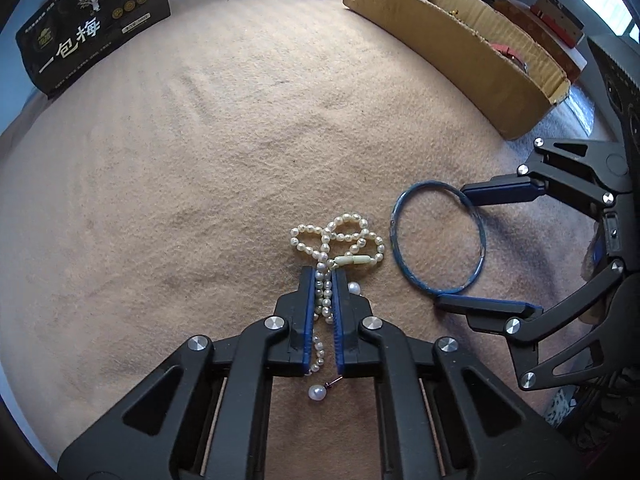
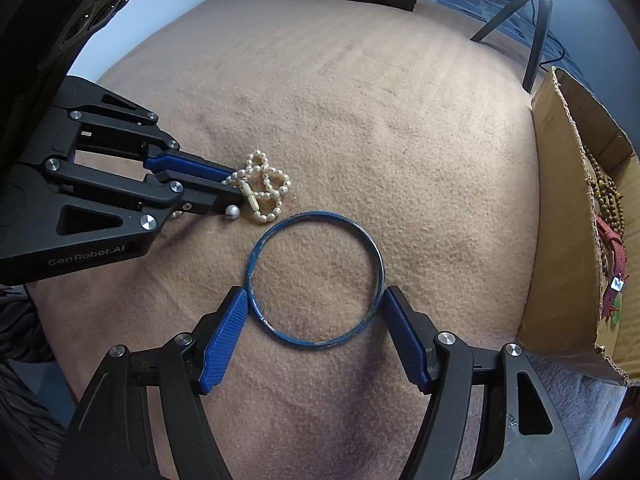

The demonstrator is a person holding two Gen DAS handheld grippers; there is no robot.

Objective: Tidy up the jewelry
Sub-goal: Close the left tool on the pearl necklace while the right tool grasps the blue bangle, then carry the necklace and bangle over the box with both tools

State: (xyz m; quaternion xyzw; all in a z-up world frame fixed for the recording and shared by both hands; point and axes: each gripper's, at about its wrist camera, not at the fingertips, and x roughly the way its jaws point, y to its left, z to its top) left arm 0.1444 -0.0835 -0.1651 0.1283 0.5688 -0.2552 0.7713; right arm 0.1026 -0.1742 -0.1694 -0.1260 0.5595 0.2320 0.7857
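Note:
A white pearl necklace (image 1: pixel 340 236) lies bunched on the tan cloth (image 1: pixel 200 140). My left gripper (image 1: pixel 323 276) is shut on its near strand, and beads run between the blue pads. A loose pearl on a pin (image 1: pixel 318 392) rests under that gripper, and another pearl (image 1: pixel 354 288) peeks out beside the right finger. A blue bangle (image 2: pixel 316 213) lies flat just right of the necklace (image 2: pixel 266 188). My right gripper (image 2: pixel 315 292) straddles it, shut on it with a pad pressing each side of the ring. The left gripper (image 2: pixel 236 188) shows at the left in the right wrist view.
An open cardboard box (image 2: pixel 560 200) stands at the right edge, holding wooden beads (image 2: pixel 608 196) and red items. A black printed package (image 1: pixel 92 28) stands at the far side. Tripod legs (image 2: pixel 536 40) rise behind the cloth.

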